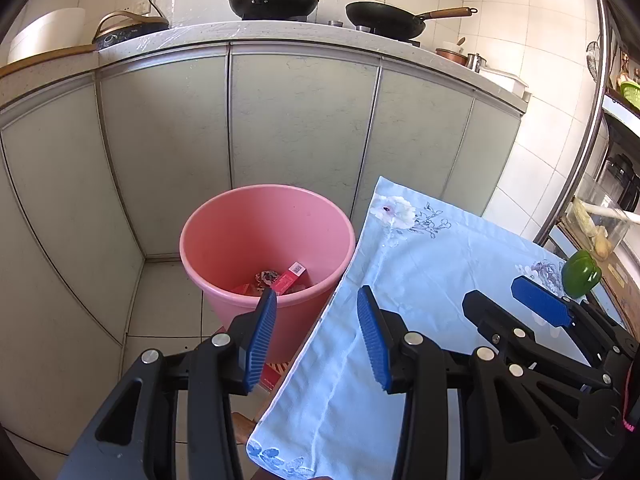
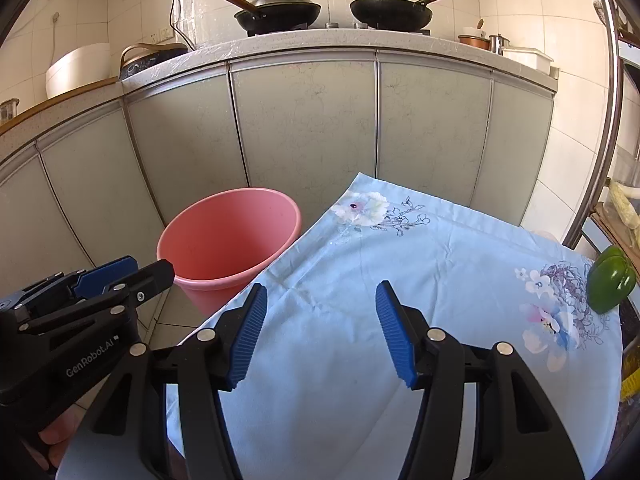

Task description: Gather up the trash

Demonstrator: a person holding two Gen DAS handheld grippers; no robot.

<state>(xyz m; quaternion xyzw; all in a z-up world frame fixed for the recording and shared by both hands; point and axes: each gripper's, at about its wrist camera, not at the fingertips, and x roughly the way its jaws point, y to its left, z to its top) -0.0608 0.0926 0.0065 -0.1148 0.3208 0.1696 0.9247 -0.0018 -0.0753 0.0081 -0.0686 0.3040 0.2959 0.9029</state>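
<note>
A pink bucket (image 1: 256,232) stands on the floor left of the table; it also shows in the right wrist view (image 2: 224,236). Inside lie a red carton (image 1: 289,277) and crumpled wrappers (image 1: 267,276). My left gripper (image 1: 316,312) is open and empty, held at the table's left edge just above the bucket's near rim. My right gripper (image 2: 320,300) is open and empty over the light blue flowered tablecloth (image 2: 400,272). The right gripper also appears in the left wrist view (image 1: 504,300), and the left one in the right wrist view (image 2: 132,270).
A green bell pepper (image 2: 610,284) lies at the table's right edge. Grey cabinet doors (image 1: 296,120) stand behind the bucket, with two black pans (image 1: 380,20) on the counter. A metal rack (image 1: 600,140) with food stands at the right. A red item (image 1: 276,374) lies under the table edge.
</note>
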